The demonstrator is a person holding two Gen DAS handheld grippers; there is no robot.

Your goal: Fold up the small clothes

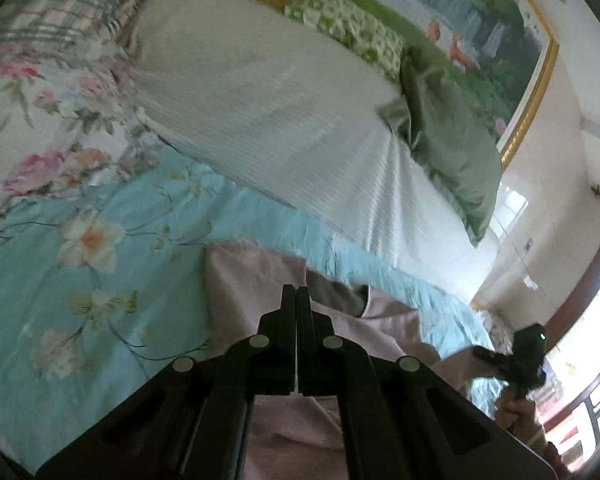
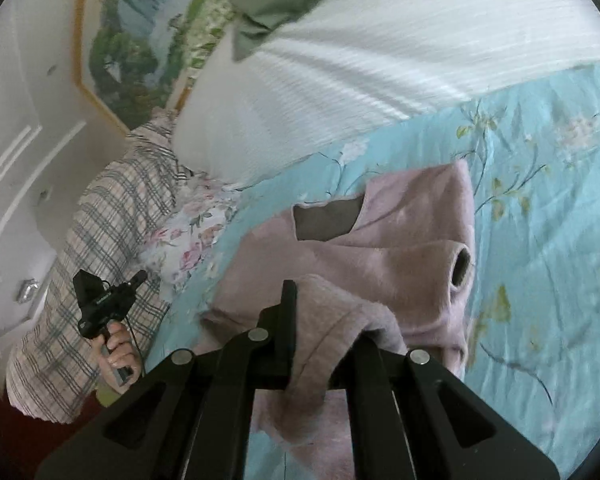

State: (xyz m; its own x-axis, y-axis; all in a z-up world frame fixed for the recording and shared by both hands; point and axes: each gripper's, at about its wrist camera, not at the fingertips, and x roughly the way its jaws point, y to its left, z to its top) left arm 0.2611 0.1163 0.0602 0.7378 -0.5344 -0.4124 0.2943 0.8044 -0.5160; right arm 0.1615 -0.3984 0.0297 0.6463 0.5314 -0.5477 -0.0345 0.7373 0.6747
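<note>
A: Left wrist view first. Left gripper [image 1: 296, 292] up close, fingers pressed together with barely a sliver between, nothing visibly pinched. Just beyond and beneath the tips, pink fleece top [image 1: 256, 276] lying on the blue floral quilt [image 1: 80, 280].

B: Further back, white ribbed blanket [image 1: 260, 112], green pillow [image 1: 452, 140] along its right edge, framed landscape painting [image 1: 480, 32] on the wall. Far right, low, right gripper [image 1: 518, 360] seen small in a hand [image 1: 516, 412], jaw state impossible to call from here.

A: Over to the right wrist view. Right gripper [image 2: 324, 308] clamped on a bunched fold of the pink fleece top [image 2: 400, 248], fabric draped over the right finger and hiding it, left finger [image 2: 286, 308] showing. Rest of the garment spread on the blue floral quilt [image 2: 540, 200], dark neck opening towards the white ribbed blanket [image 2: 380, 60], sleeve cuff gaping on the right.

B: Left side, left gripper [image 2: 138, 278] gripped in a hand [image 2: 118, 350], over the plaid bedding [image 2: 112, 232]. Fingertips together there too.
</note>
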